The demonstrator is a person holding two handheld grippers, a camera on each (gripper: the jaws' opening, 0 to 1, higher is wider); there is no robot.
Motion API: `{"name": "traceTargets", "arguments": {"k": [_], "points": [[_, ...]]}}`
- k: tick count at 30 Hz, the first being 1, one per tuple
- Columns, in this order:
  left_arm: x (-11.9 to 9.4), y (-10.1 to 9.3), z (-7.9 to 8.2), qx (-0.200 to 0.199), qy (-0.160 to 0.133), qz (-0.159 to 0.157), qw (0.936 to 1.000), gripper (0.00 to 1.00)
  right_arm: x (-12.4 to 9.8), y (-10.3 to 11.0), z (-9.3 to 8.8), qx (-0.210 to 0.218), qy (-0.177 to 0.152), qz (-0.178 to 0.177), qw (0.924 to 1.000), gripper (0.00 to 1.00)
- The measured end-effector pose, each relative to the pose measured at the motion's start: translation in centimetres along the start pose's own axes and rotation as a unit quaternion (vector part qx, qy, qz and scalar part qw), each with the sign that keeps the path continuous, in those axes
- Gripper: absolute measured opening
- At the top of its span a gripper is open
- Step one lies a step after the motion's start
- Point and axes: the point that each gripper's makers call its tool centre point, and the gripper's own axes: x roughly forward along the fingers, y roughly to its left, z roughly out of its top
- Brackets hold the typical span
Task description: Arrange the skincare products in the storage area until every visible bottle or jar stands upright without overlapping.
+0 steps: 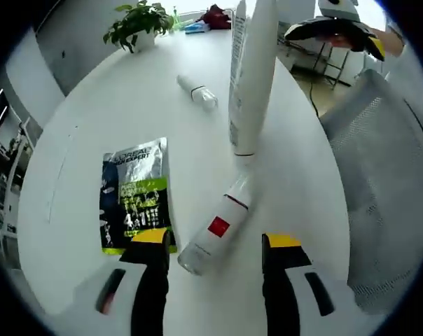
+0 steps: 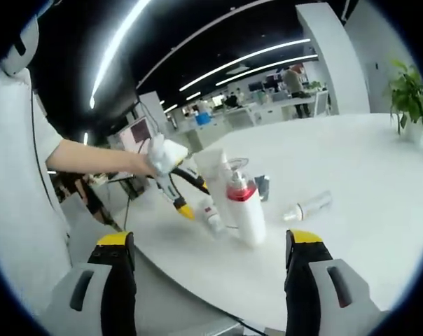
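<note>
Left hand-held gripper [image 1: 215, 252]: jaws wide apart, holding nothing, poised above bench [image 1: 113, 105]. Clear bottle with red label [image 1: 213, 234] lies on its side between jaw tips. Tall white tube [image 1: 250, 77] stands upright just beyond it. Black-green sachet [image 1: 136, 192] lies flat beside left jaw. Small clear bottle [image 1: 197, 91] lies farther ahead; potted plant [image 1: 136, 26] at far edge.

Right hand-held gripper [image 2: 208, 241]: jaws wide apart, empty, off bench edge. Ahead: white bottle with red collar [image 2: 245, 210] upright.
</note>
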Motion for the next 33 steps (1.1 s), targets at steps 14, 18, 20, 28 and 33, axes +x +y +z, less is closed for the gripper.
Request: {"name": "traceTargets", "arguments": {"k": [14,18,20,28,33], "points": [[1.9,0.5,-0.6,0.024,0.034,-0.002,0.9991,0.30,1.6,0.2,0.3,-0.006,0.016,0.026,0.9995,0.88],[1.9,0.2,-0.4,0.030,0.036,-0.002,0.9989,0.30,2.1,0.4,0.3,-0.003,0.017,0.032,0.9993,0.88],[1.9,0.1,-0.4,0.033,0.033,-0.003,0.9989,0.29,2.2,0.6,0.2,-0.004,0.021,0.036,0.9991,0.87],[1.0,-0.2,-0.6,0.003,0.028,0.012,0.9995,0.26,2.4,1.1,0.5,-0.005,0.016,0.047,0.9988,0.87],[0.1,0.1,-0.5,-0.017,0.017,0.031,0.9992,0.25,2.5,1.5,0.4,-0.006,0.018,0.054,0.9984,0.87]]}}
